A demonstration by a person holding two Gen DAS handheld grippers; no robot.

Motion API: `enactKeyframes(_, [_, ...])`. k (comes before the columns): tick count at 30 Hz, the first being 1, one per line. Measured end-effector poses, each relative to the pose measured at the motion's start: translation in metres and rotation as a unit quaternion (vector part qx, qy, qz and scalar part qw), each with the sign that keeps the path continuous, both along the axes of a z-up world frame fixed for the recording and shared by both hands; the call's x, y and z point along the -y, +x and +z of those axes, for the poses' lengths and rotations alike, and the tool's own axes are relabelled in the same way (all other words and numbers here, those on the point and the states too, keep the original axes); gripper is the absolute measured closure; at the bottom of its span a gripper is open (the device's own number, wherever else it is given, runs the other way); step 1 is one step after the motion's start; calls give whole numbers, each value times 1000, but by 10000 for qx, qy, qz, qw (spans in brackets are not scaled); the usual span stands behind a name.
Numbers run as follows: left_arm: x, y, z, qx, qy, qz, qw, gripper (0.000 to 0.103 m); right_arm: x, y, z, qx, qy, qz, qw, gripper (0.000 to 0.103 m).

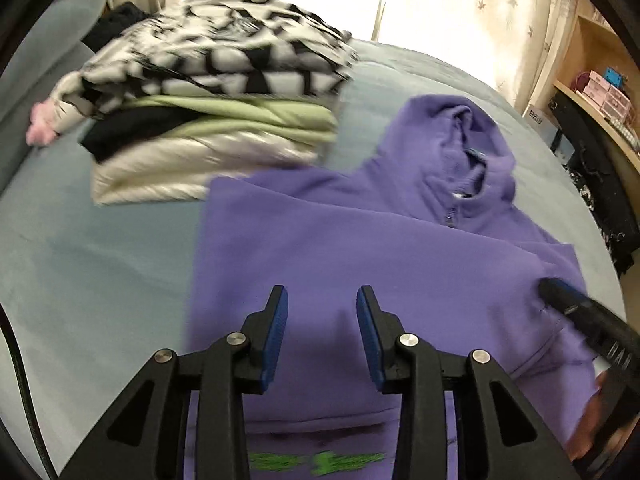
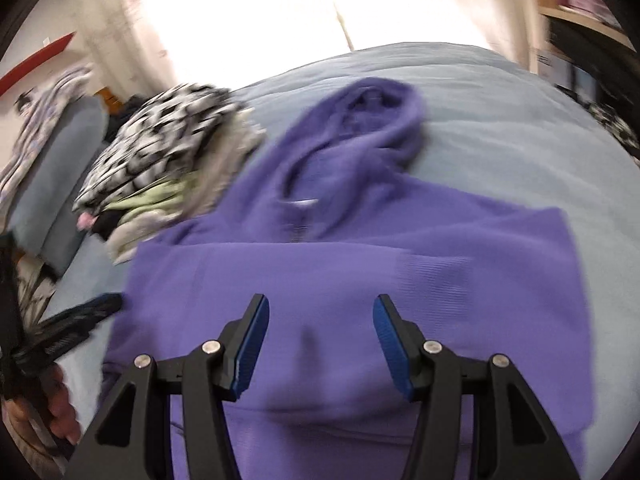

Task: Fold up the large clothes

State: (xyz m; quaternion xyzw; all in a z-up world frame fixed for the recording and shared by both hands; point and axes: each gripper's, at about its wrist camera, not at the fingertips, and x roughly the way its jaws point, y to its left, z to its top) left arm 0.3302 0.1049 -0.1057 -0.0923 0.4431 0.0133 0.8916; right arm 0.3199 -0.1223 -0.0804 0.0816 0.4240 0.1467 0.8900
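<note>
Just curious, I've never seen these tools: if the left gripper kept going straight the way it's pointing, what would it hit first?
Most likely the purple hoodie spread on the bed: the left gripper points down at its body, jaws open and empty. Depth is hard to judge.

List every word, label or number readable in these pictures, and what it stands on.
None reads clearly.
Green print on the purple hoodie: too blurred.
Dark lettering on the small white box by the shelf: too small.
Pale marks on the right gripper: illegible.
Pink boxes on the shelf: nothing legible.

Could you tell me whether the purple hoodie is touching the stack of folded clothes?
Cannot tell: in both wrist views the purple hoodie edge meets the stack of folded clothes, but blur hides any gap.
</note>
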Motion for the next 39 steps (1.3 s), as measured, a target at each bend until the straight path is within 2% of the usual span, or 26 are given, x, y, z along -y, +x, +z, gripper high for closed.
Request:
enactKeyframes(5, [29, 14, -38, -156, 306, 30, 9994, 69, -49, 12, -21, -137, -153, 408, 9990, 48])
enactKeyframes(7, [29, 14, -48, -30, 452, 54, 9990, 64, -58, 19, -36, -285, -354, 456, 9979, 50])
enactKeyframes(10, [22, 15, -50, 114, 568, 84, 9983, 55, -51, 27, -44, -141, -741, 375, 9964, 59])
enactKeyframes(12, [9, 16, -49, 140, 558, 178, 9982, 55, -32, 29, -42, 9, -1024, 45, 9947, 59])
enactKeyframes(13, [1, 16, -49, 131, 591, 296, 9977, 55, -17, 30, -41, 35, -1076, -182, 9940, 63])
enactKeyframes(14, [-7, 17, -49, 100, 581, 378, 9975, 55, -2, 31, -41, -1, -968, -310, 9948, 71])
enactKeyframes(15, [-13, 17, -48, 85, 490, 390, 9980, 55, 13, 32, -42, -101, -716, -341, 9968, 86])
enactKeyframes(16, [-17, 16, -47, 82, 398, 391, 9984, 55, 22, 32, -42, -176, -598, -373, 9974, 91])
enactKeyframes(19, [-22, 8, -39, 74, 408, 474, 9980, 55, 29, 21, -32, -219, -507, -390, 9977, 87])
enactKeyframes(21, [-19, -3, -30, 100, 411, 458, 9981, 55, 21, 10, -25, -187, -664, -373, 9969, 86])
enactKeyframes(23, [-12, -15, -20, 142, 406, 315, 9986, 55, 9, -4, -19, -170, -594, -190, 9979, 85])
enactKeyframes(25, [-6, -30, -12, 179, 406, 165, 9989, 55, -6, -20, -12, -170, -465, 15, 9988, 75])
enactKeyframes(28, [2, -52, -7, 113, 362, 42, 9993, 49, -27, -44, -6, -116, -370, 304, 9988, 61])
enactKeyframes(31, [12, -65, -19, -172, 379, -56, 9991, 48, -49, -60, -7, -103, -488, 594, 9970, 60])
enactKeyframes(34, [13, -71, -37, -459, 550, -5, 9974, 48, -60, -65, -20, -279, -691, 712, 9947, 60])
enactKeyframes(39, [5, -75, -46, -471, 483, 0, 9977, 48, -36, -57, -44, -588, -909, 330, 9936, 60])
